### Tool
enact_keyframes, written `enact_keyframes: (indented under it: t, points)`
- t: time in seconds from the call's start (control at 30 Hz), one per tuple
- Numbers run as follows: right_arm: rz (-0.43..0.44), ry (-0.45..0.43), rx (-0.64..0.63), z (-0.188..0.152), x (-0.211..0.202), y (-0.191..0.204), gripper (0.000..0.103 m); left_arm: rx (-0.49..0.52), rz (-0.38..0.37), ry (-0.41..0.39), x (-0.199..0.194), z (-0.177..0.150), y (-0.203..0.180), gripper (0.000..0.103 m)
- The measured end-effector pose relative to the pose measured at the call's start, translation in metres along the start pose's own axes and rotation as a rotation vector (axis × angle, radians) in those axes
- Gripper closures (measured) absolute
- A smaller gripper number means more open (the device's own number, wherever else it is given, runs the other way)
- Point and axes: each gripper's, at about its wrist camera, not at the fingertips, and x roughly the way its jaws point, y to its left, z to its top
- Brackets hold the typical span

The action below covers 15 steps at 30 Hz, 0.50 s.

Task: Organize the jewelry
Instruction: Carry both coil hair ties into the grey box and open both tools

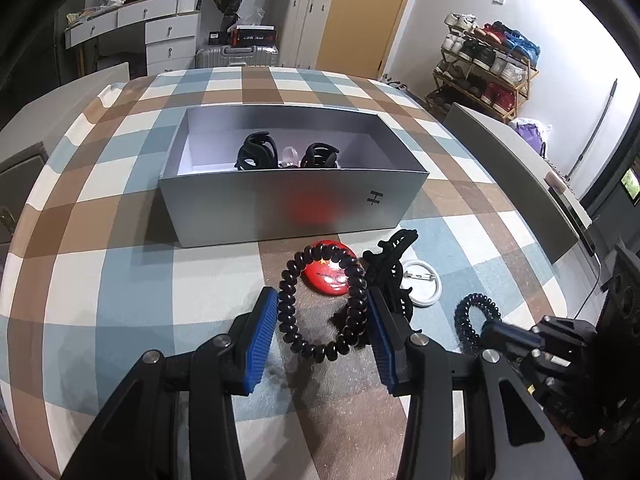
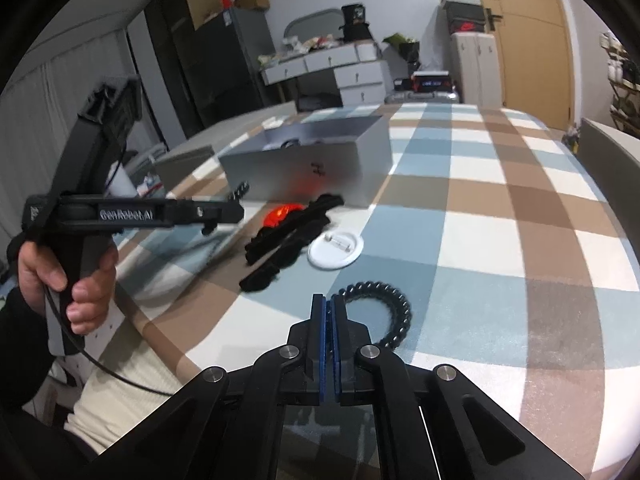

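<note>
Spread left gripper (image 1: pixel 322 312) holds coil tie (image 1: pixel 320 300) (badge (image 1: pixel 330 270) behind), box (image 1: pixel 292 204) beyond.

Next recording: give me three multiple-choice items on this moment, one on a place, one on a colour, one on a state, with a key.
1. Where is the white badge?
A on the floor
B on the table beside the black clip
C on a shelf

2. What colour is the box?
A silver
B green
C yellow

3. How is the right tool?
A wide open
B shut
C out of view

Key:
1 B, it lies flat next to the clip.
2 A, its walls are silver-grey.
3 B, its blue pads meet.
</note>
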Motion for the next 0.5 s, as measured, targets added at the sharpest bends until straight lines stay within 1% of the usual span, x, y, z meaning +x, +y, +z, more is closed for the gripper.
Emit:
enact_keyframes:
  t: [0.03, 0.1, 0.13, 0.23, 0.27, 0.3, 0.37, 0.43, 0.5]
  points:
    - [-0.010, 0.018, -0.010, 0.000, 0.004, 0.002, 0.094, -0.004, -0.004, -0.001, -0.001, 0.000, 0.001, 0.065]
    - [-0.011, 0.032, -0.025, 0.001, 0.006, 0.006, 0.081, -0.010, -0.006, -0.005, -0.002, -0.001, 0.002, 0.065]
    - [-0.015, 0.039, -0.027, 0.001, 0.007, 0.007, 0.079, -0.012, -0.007, -0.006, -0.003, -0.001, 0.003, 0.065]
    - [-0.065, 0.060, -0.064, 0.003, 0.013, 0.014, 0.079, -0.014, -0.011, -0.012, -0.006, -0.001, 0.005, 0.065]
    - [-0.082, 0.067, -0.085, 0.003, 0.015, 0.017, 0.084, -0.014, -0.012, -0.014, -0.007, -0.001, 0.005, 0.065]
    - [-0.096, 0.072, -0.102, 0.003, 0.016, 0.020, 0.094, -0.013, -0.013, -0.019, -0.008, -0.002, 0.005, 0.065]
    - [-0.114, 0.077, -0.124, 0.004, 0.019, 0.024, 0.094, -0.009, -0.015, -0.031, -0.012, -0.002, 0.004, 0.065]
    - [-0.113, 0.066, -0.123, 0.005, 0.018, 0.024, 0.094, -0.003, -0.009, -0.051, -0.016, -0.001, 0.004, 0.065]
    - [-0.119, 0.029, -0.133, 0.009, 0.012, 0.027, 0.094, 0.005, -0.004, -0.074, -0.022, 0.001, 0.003, 0.065]
